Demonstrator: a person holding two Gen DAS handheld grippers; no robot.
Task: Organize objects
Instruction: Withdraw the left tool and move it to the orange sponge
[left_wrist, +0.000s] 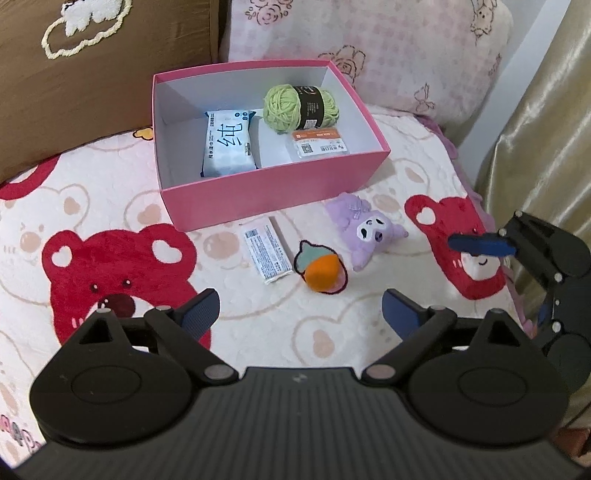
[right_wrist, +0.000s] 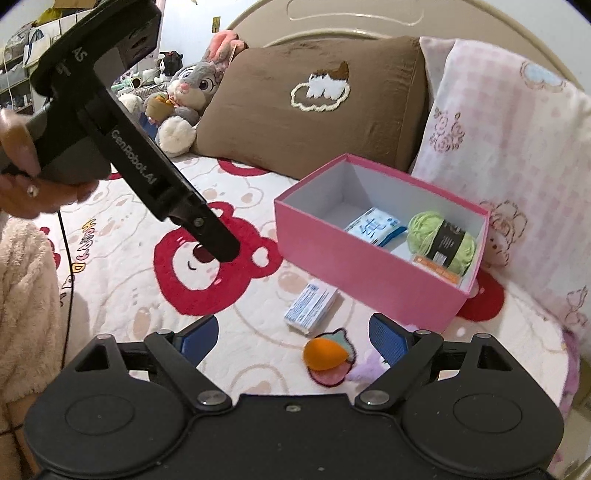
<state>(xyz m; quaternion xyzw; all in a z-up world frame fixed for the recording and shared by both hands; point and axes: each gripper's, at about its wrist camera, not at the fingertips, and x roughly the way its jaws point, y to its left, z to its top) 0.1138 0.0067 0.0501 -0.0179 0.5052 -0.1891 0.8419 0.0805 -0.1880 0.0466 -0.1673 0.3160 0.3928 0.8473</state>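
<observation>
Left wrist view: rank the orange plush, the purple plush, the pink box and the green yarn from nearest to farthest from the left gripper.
From the left gripper:
1. Orange plush, just ahead on the blanket.
2. Purple plush, ahead, slightly right.
3. Pink box, behind both.
4. Green yarn, inside the box, at its back.

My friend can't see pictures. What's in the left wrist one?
An open pink box on a bear-print blanket holds green yarn and two packets. A purple plush, orange toy and small packet lie outside.

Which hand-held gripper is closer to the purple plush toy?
Right. The right hand-held gripper has the purple plush toy right beside one finger, partly hidden behind it. The left hand-held gripper sits farther back, with the orange toy roughly between it and the plush.
</observation>
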